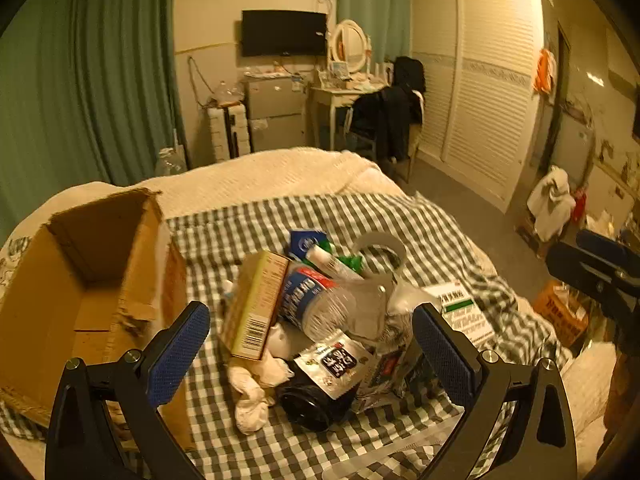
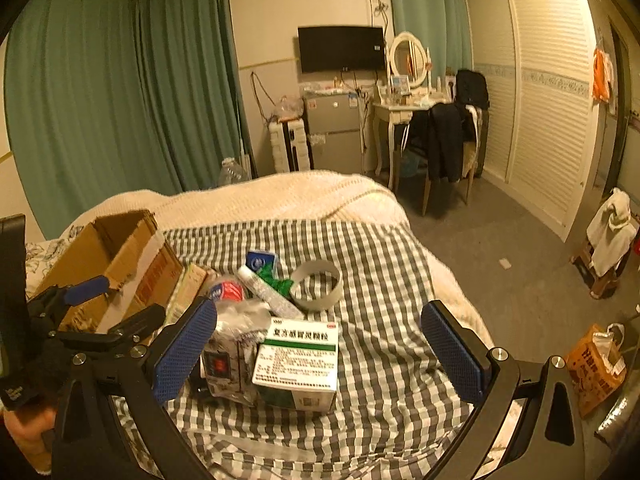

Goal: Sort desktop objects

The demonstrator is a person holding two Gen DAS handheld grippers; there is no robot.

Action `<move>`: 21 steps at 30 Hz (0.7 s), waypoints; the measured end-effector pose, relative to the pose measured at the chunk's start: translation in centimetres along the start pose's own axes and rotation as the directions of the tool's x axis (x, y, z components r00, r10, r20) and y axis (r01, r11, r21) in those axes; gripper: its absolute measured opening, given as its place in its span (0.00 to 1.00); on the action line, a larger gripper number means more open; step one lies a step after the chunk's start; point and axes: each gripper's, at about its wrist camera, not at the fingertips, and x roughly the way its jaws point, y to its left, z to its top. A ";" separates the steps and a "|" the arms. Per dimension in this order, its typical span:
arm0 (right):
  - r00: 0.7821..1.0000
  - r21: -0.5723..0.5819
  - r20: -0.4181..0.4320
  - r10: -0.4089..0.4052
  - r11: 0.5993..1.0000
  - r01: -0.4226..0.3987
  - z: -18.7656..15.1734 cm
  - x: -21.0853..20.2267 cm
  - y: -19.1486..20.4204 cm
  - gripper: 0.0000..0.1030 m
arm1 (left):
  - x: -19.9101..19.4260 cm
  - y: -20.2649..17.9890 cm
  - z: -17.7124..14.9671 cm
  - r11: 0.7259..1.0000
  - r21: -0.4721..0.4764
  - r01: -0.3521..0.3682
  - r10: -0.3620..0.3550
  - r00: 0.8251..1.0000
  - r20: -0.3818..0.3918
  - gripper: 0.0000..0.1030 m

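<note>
Cardboard box (image 1: 92,288) left of clutter pile; tape roll (image 2: 316,285) behind.

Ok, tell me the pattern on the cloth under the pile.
Grey and white checks on the cloth, clearest in the right wrist view.

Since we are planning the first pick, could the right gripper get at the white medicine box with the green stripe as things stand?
Probably yes: the right gripper is open, the medicine box lies on top at the pile's near edge, and nothing covers it. A crinkled plastic bag crowds its left side.

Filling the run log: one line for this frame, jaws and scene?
left gripper: jaws open, empty | right gripper: jaws open, empty | pile on checked cloth untouched | cardboard box open, left of pile
</note>
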 end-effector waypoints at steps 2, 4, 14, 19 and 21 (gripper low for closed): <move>1.000 0.000 -0.026 -0.002 1.000 0.002 -0.5 0.7 -0.2 1.00 | 0.8 -0.5 -0.4 1.000 0.017 0.014 -0.014 1.000 -0.014 1.00; 0.998 -0.009 -0.056 -0.008 1.000 0.007 -0.9 1.6 -0.1 1.00 | 1.6 -1.1 -0.8 0.998 0.039 0.039 -0.038 0.999 -0.027 1.00; 0.986 -0.007 -0.168 0.012 1.000 -0.013 -2.8 5.2 0.1 0.98 | 5.1 -2.5 -2.8 0.990 0.115 0.085 -0.074 0.993 -0.091 0.87; 0.978 0.002 -0.206 0.031 1.000 -0.031 -3.3 6.4 0.2 0.97 | 6.4 -2.1 -3.6 0.980 0.090 0.178 -0.165 0.976 -0.140 0.54; 0.976 0.009 -0.215 0.044 0.999 -0.043 -3.5 6.8 0.4 0.97 | 6.5 -1.6 -3.6 0.977 0.070 0.203 -0.192 0.972 -0.137 0.37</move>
